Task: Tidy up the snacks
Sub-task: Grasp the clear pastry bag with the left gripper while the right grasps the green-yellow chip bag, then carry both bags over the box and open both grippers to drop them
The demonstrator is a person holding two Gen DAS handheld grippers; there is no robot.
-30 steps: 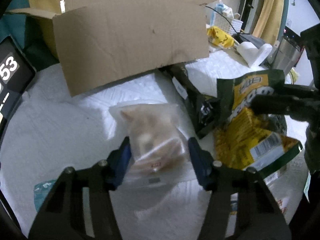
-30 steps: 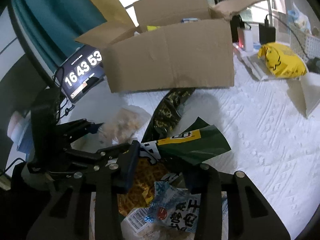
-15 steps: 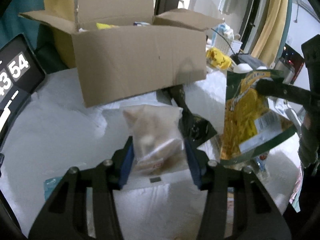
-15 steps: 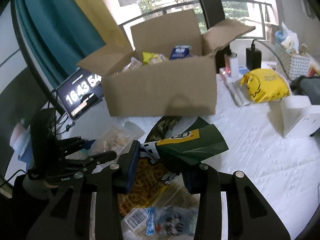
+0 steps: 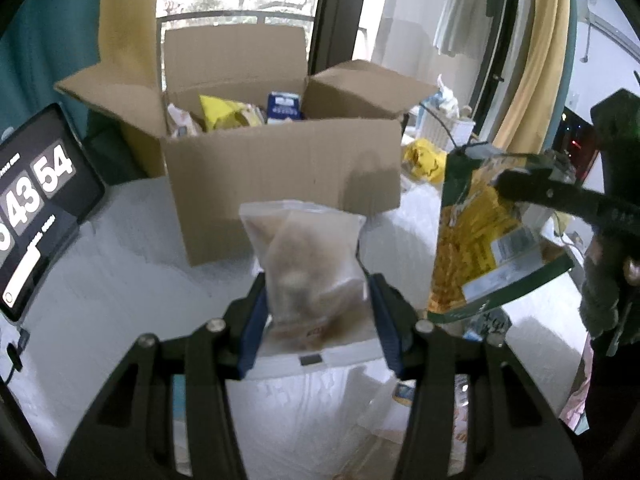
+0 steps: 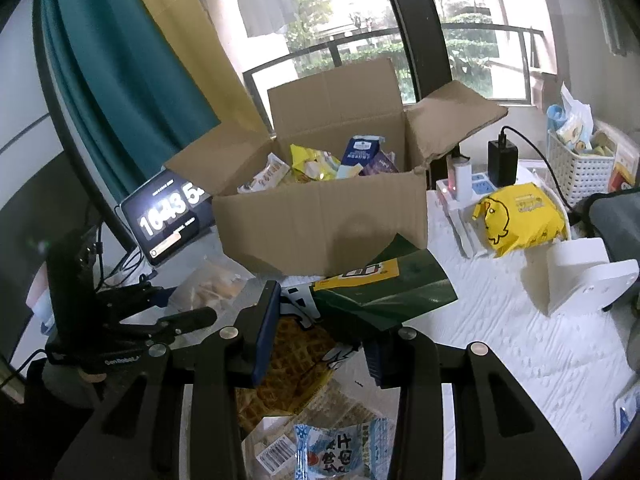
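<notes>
Both snack bags (image 5: 312, 264) higher, jaws clamped.

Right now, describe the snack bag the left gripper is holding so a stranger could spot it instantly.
Find the open cardboard box on the white cloth. Just in front of it, the left gripper holds up a clear plastic bag of pale brown pieces. Unlike the printed green-and-yellow bag beside it, it is see-through and unprinted.

The box (image 6: 320, 224) looked like matt corrugated cardboard, the clear bag (image 5: 312, 264) was cloudy soft plastic, the green-yellow packet (image 6: 384, 284) was glossy printed foil, the table cover (image 6: 500, 340) was white embossed, rough-textured, and the basket (image 6: 580, 172) was white perforated plastic.
</notes>
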